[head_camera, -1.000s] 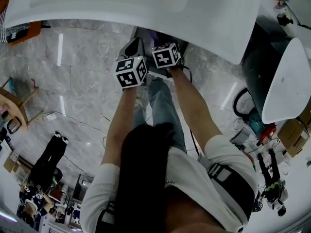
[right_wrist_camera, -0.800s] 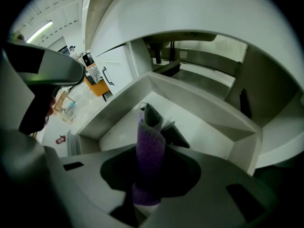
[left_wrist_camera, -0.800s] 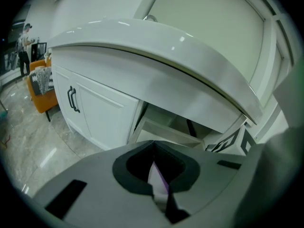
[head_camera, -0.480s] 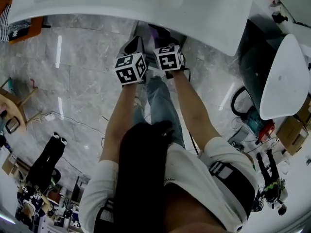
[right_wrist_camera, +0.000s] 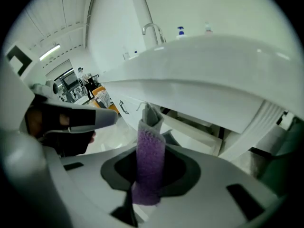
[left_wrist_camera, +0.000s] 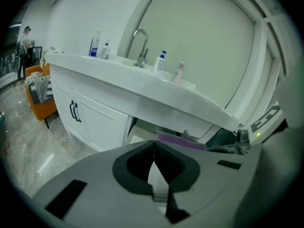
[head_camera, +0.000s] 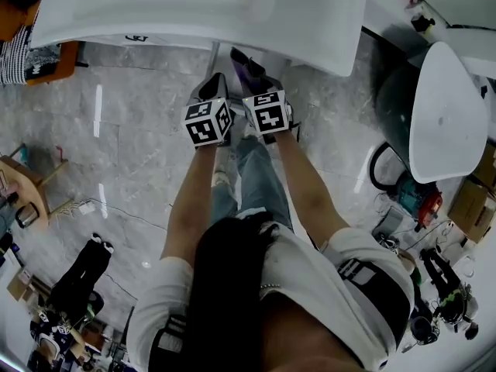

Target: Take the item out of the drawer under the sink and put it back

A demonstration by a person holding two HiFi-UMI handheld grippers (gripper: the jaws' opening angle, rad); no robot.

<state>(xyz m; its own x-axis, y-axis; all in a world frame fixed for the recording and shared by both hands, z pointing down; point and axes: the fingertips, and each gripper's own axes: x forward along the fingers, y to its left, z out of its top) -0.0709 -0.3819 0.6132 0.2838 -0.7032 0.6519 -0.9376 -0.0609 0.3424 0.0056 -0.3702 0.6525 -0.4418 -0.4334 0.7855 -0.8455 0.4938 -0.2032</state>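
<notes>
My right gripper is shut on a purple fuzzy cloth with a grey end, which stands upright between the pads. Behind it, the white drawer under the sink counter stands open. In the head view the right gripper holds the cloth just in front of the counter's edge. Close on its left, my left gripper holds nothing. In the left gripper view its pads meet, and the purple cloth shows beyond them to the right.
A cabinet door with a black handle is left of the drawer. A faucet and bottles stand on the counter. An orange chair is at far left. A white rounded fixture and cables lie on the right.
Both grippers have drawn back a little from under the counter's edge. More of the purple cloth now shows in front of the counter.
</notes>
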